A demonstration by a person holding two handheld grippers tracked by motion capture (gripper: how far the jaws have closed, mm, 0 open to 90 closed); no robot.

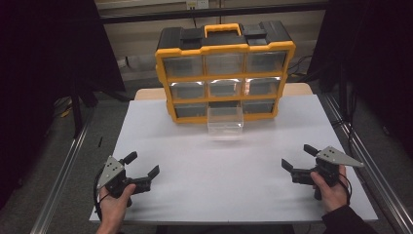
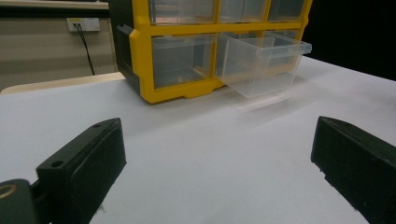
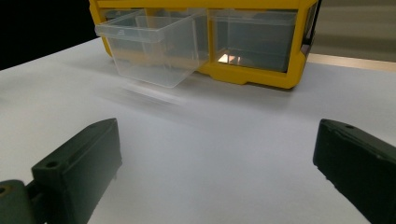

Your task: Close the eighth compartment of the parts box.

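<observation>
High view: both claws, left claw (image 1: pixel 141 164) and right claw (image 1: pixel 297 157), gape empty near the drawer (image 1: pixel 225 120).

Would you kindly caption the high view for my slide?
Both open grippers, left gripper and right gripper, face a yellow organizer with one drawer out.

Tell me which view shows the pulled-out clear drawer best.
The right gripper view: the clear drawer is near, its rim and walls plain. The left gripper view shows it obliquely; the high view shows it small, jutting from the yellow organizer.
</observation>
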